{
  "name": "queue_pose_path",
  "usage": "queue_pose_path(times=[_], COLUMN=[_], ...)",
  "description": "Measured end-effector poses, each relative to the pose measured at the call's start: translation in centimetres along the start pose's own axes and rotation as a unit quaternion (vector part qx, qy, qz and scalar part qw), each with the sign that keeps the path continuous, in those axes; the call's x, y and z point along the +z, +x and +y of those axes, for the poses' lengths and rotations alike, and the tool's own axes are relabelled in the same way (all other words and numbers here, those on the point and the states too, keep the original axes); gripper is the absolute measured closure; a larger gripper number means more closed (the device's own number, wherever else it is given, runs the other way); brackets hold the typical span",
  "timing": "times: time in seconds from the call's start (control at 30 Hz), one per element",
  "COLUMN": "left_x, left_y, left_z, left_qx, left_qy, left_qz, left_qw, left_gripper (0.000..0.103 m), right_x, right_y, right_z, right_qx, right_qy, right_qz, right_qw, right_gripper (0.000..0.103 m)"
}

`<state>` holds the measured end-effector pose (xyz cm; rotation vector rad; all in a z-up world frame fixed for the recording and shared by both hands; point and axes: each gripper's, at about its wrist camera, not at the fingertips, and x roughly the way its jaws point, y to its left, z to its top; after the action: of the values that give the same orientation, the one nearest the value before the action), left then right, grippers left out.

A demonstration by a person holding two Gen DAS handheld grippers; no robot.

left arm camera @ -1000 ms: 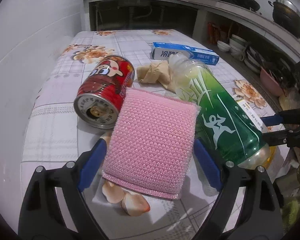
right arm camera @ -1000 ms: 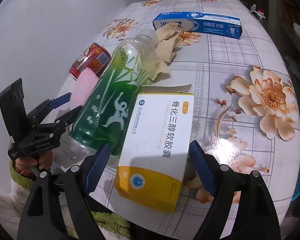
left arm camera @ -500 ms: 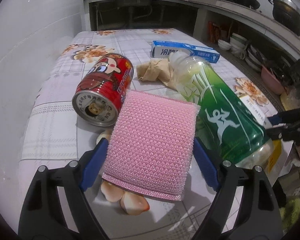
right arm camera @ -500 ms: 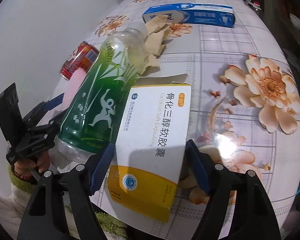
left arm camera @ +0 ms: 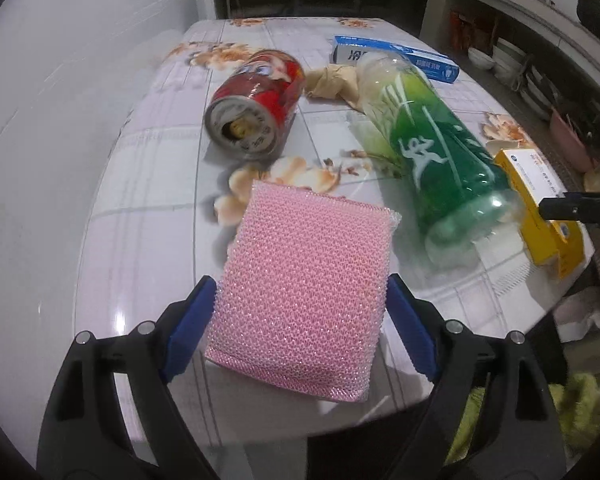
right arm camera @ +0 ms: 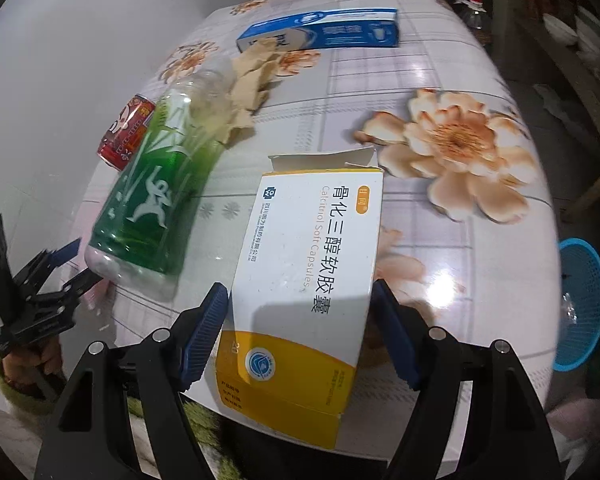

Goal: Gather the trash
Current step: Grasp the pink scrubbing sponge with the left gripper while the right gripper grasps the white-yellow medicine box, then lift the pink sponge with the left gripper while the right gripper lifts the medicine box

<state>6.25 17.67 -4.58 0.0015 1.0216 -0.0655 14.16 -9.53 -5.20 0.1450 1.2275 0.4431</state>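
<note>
Pink sponge (left arm camera: 304, 292) and white-yellow box (right arm camera: 304, 280) overhang the table's near edge.

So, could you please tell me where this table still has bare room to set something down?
The widest free patch is on the right, between the big flower print, the toothpaste box and the table's right edge. A bare strip also runs beside the wall, left of the red can. The middle is crowded: green bottle, crumpled paper, medicine box, pink sponge.

White-yellow medicine box (right arm camera: 300, 280): "Calcitriol Soft Capsules", "骨化三醇软胶囊", "20".
</note>
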Motion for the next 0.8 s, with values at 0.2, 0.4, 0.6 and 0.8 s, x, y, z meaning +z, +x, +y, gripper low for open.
queue_pose_path(times=[0.2, 0.4, 0.6, 0.8], left_x=[0.0, 0.2, -0.3, -0.6], left_y=[-0.4, 0.6, 1.6, 1.9], left_z=[0.4, -0.9, -2.1, -2.1], left_qx=[-0.016, -0.02, -0.006, 0.005], left_qy=[-0.005, 0.025, 0.045, 0.039], left_qz=[-0.007, 0.007, 0.022, 0.024], left_qw=[0.9998, 0.9994, 0.9987, 0.9989], left_gripper=[0.018, 0.018, 0.018, 0.018], right_x=[0.1, 0.4, 0.3, 0.0], right_y=[-0.1, 0.4, 0.9, 1.4], right_z=[0.3, 1.1, 1.8, 2.2], right_qx=[-0.01, -0.021, -0.04, -0.066], right_qy=[-0.004, -0.013, -0.023, -0.035], right_qz=[-0.007, -0.008, -0.004, 0.001], right_qw=[1.0, 1.0, 0.999, 0.997], right_gripper=[0.025, 0.021, 0.019, 0.019])
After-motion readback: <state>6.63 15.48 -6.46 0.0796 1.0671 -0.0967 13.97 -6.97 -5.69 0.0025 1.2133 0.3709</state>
